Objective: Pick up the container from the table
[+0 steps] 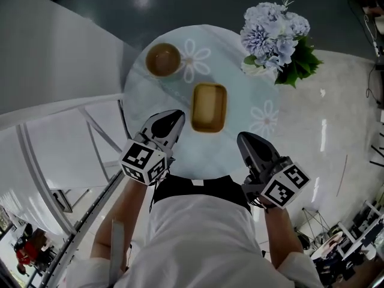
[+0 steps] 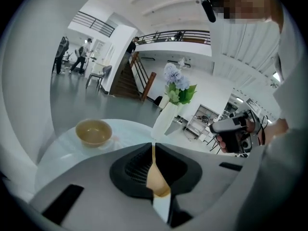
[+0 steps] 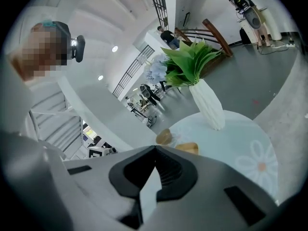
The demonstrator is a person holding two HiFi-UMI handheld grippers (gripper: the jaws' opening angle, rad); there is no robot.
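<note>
Hovering at the near edge of the round tabletop: left hand-held gripper and right hand-held gripper, jaws of each pressed together, pinching nothing. Lying mid-tabletop, between and just beyond both tips, untouched: tan rectangular container, near a bowl.

Jaws of the left gripper hide all but a sliver of the container.
</note>
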